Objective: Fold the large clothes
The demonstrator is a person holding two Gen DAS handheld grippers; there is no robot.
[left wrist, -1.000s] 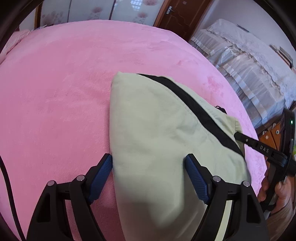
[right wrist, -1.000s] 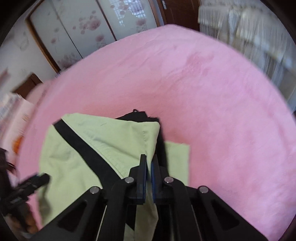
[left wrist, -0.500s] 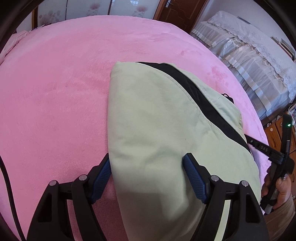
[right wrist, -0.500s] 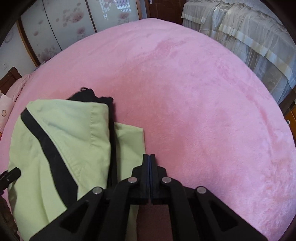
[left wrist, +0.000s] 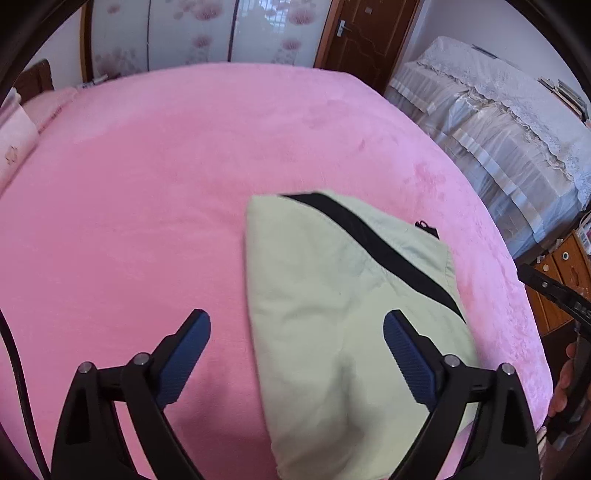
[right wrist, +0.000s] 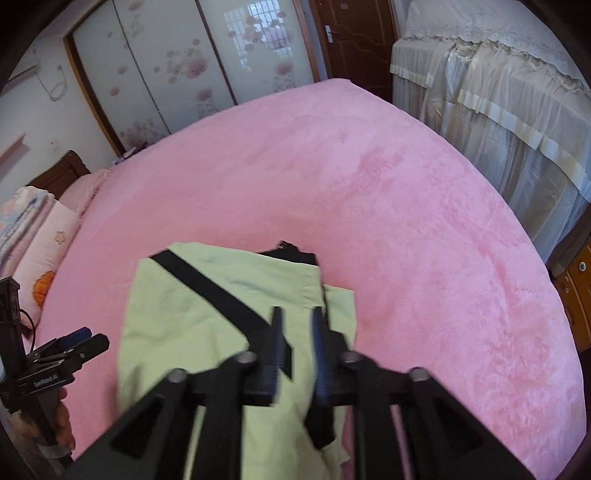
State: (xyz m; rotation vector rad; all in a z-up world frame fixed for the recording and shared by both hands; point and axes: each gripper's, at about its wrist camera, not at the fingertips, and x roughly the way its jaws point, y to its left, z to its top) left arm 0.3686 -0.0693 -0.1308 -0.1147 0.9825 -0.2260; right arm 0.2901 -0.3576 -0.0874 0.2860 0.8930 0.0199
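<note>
Left gripper [left wrist: 297, 332]: jaws wide, opening, nothing gripped; folded green garment [left wrist: 351, 317] lies below on pink bedspread [left wrist: 147, 184]. Right gripper [right wrist: 295, 332]: jaws narrow, opening, empty, above garment. Printing on tool unreadable.

The folded garment [left wrist: 332, 314] is matt pale-green woven cloth, smooth with soft creases, crossed by a black fabric band [left wrist: 373, 243]. It lies on a bed [left wrist: 147, 184] covered in pink plush fleece with a short nap. The left gripper [left wrist: 297, 332] has matt black plastic arms, ribbed blue pads [left wrist: 402, 347] and dull metal rivets. At the top right, a door [left wrist: 362, 33] of glossy brown wood.
</note>
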